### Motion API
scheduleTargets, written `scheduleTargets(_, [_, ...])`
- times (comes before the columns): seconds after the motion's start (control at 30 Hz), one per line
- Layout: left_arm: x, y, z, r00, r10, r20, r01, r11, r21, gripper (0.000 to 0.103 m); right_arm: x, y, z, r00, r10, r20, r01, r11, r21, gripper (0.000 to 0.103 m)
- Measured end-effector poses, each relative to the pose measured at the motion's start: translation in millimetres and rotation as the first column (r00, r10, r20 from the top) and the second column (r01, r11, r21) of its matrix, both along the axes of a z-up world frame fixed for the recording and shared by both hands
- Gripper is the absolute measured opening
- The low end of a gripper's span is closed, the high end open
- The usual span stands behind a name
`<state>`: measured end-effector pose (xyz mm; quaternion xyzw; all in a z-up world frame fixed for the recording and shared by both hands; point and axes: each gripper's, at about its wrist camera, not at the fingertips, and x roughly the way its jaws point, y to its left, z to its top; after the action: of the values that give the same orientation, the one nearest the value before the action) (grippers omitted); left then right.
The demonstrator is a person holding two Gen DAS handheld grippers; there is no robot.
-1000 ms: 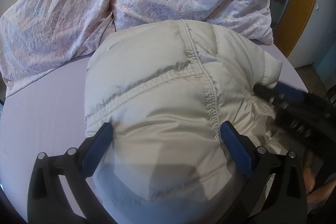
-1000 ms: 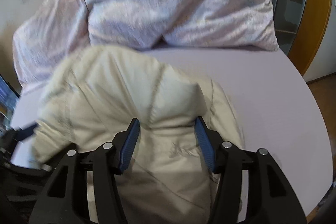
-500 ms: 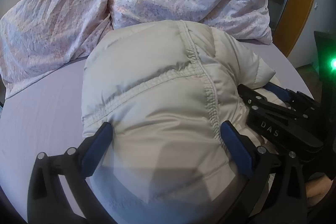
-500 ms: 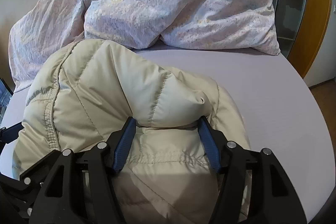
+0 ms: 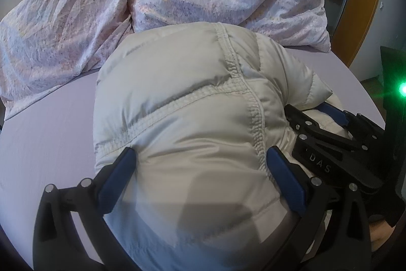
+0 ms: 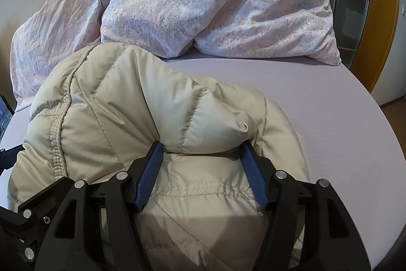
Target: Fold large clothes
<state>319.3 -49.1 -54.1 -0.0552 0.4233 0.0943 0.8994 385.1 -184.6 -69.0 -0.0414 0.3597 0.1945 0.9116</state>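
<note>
— What do the fingers look like on your left?

— My left gripper (image 5: 200, 164) has its blue fingers (image 5: 116, 179) spread wide, straddling a puffy bulge of the beige quilted jacket (image 5: 192, 98); the padding fills the gap and presses against both inner faces. I can't tell whether that counts as a real grip.

— And the right?

— My right gripper (image 6: 203, 164) is narrower but open, its fingers (image 6: 148, 177) flanking a folded-over lobe of the same jacket (image 6: 127, 103), touching it on both sides.

— Room to move?

— The jacket lies bunched on the lilac bed sheet (image 6: 342, 118). Bare sheet opens to the right in the right view, and to the left (image 5: 50, 123) in the left view. Crumpled floral pillows (image 6: 203, 4) crowd the far edge, nearly touching the jacket.

— Texture?

— Smooth, slightly shiny shell, gathered stitched seams, soft rounded baffles.
</note>
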Motion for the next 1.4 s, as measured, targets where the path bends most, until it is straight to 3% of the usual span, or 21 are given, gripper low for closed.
scheduleTargets(0.3, [3.8,-2.4,-3.5,1.000,0.001,0.010,-0.002,0.999,0.034,0.101,3.0,0.8,-2.6,1.000,0.010,0.007,-0.010,1.000,-0.006,0.065])
scheduleTargets(0.47, [-4.5,2.9,11.0,1.000,-0.018,-0.022,0.018,1.000,-0.006,0.101,4.8,-11.0,11.7,0.995,0.026,-0.101,-0.025,1.000,0.006,0.069])
scheduleTargets(0.5, [-7.8,5.0,13.2,1.000,-0.015,-0.026,0.015,1.000,-0.014,0.101,3.6,-15.6,13.5,0.993,0.023,-0.118,-0.022,1.000,0.008,0.075])
scheduleTargets(0.53, [-13.6,9.2,16.6,1.000,-0.012,-0.024,0.011,1.000,-0.021,0.101,3.5,-20.2,15.7,0.991,0.013,-0.134,-0.012,1.000,0.006,0.089])
scheduleTargets(0.63, [-30.5,25.6,26.9,1.000,-0.006,-0.008,0.005,1.000,-0.026,0.101,6.8,-45.2,23.3,0.980,0.012,-0.198,0.002,0.998,0.071,0.090])
scheduleTargets(0.73, [-41.5,45.7,32.6,1.000,0.007,-0.010,-0.008,1.000,-0.030,0.101,17.3,-67.7,25.7,0.960,0.016,-0.280,0.018,0.992,0.121,0.098])
scheduleTargets(0.8, [-46.3,63.3,32.8,0.999,0.036,-0.021,-0.037,0.998,-0.050,0.101,26.9,-81.7,25.2,0.940,0.021,-0.340,0.038,0.985,0.167,0.098])
scheduleTargets(1.0, [-48.2,109.4,15.4,0.991,0.092,-0.093,-0.109,0.974,-0.198,0.101,53.3,-97.1,0.7,0.825,0.110,-0.555,0.089,0.944,0.319,0.099])
scheduleTargets(1.27, [-41.2,112.5,-0.3,0.992,0.067,-0.109,-0.097,0.951,-0.293,0.101,62.6,-87.5,-23.6,0.756,0.181,-0.630,0.080,0.928,0.364,0.102])
scheduleTargets(1.4, [-37.6,120.7,-9.9,0.990,0.071,-0.120,-0.112,0.917,-0.382,0.101,67.4,-86.1,-34.1,0.726,0.206,-0.655,0.084,0.920,0.382,0.102])
